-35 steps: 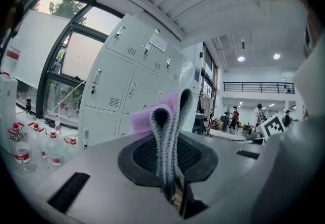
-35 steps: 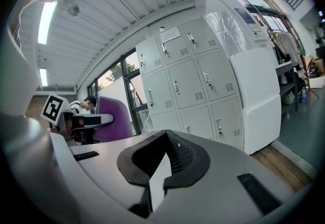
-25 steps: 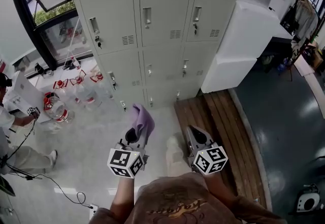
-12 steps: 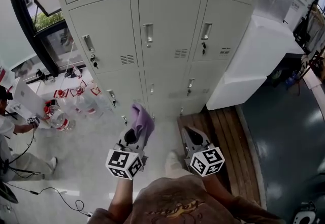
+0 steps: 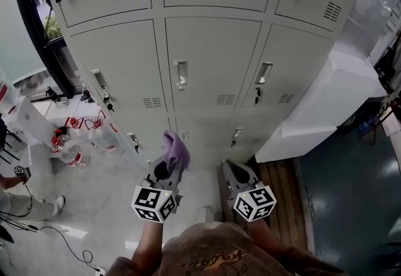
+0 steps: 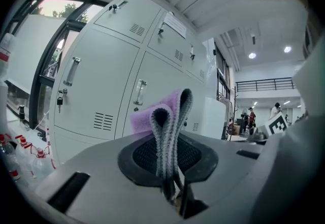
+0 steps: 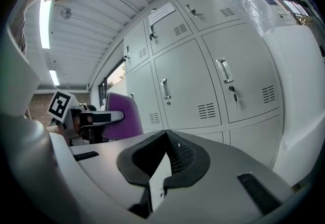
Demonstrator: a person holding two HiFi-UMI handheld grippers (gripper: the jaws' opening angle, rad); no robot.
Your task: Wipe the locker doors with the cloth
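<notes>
My left gripper (image 5: 164,168) is clamped on the purple cloth (image 5: 177,148), held up in front of the grey locker doors (image 5: 210,68). My right gripper (image 5: 233,171) has its jaws together and empty. Bottles (image 5: 69,151) stand on the pale floor (image 5: 113,206) at left, and wooden boards (image 5: 285,199) lie at right.

Two grippers, namely left gripper (image 5: 164,169) and right gripper (image 5: 233,169), one purple cloth (image 5: 177,148), three columns of locker doors (image 5: 213,62), one white cabinet (image 5: 319,106), one wooden platform (image 5: 285,206), one bystander (image 5: 22,204).
</notes>
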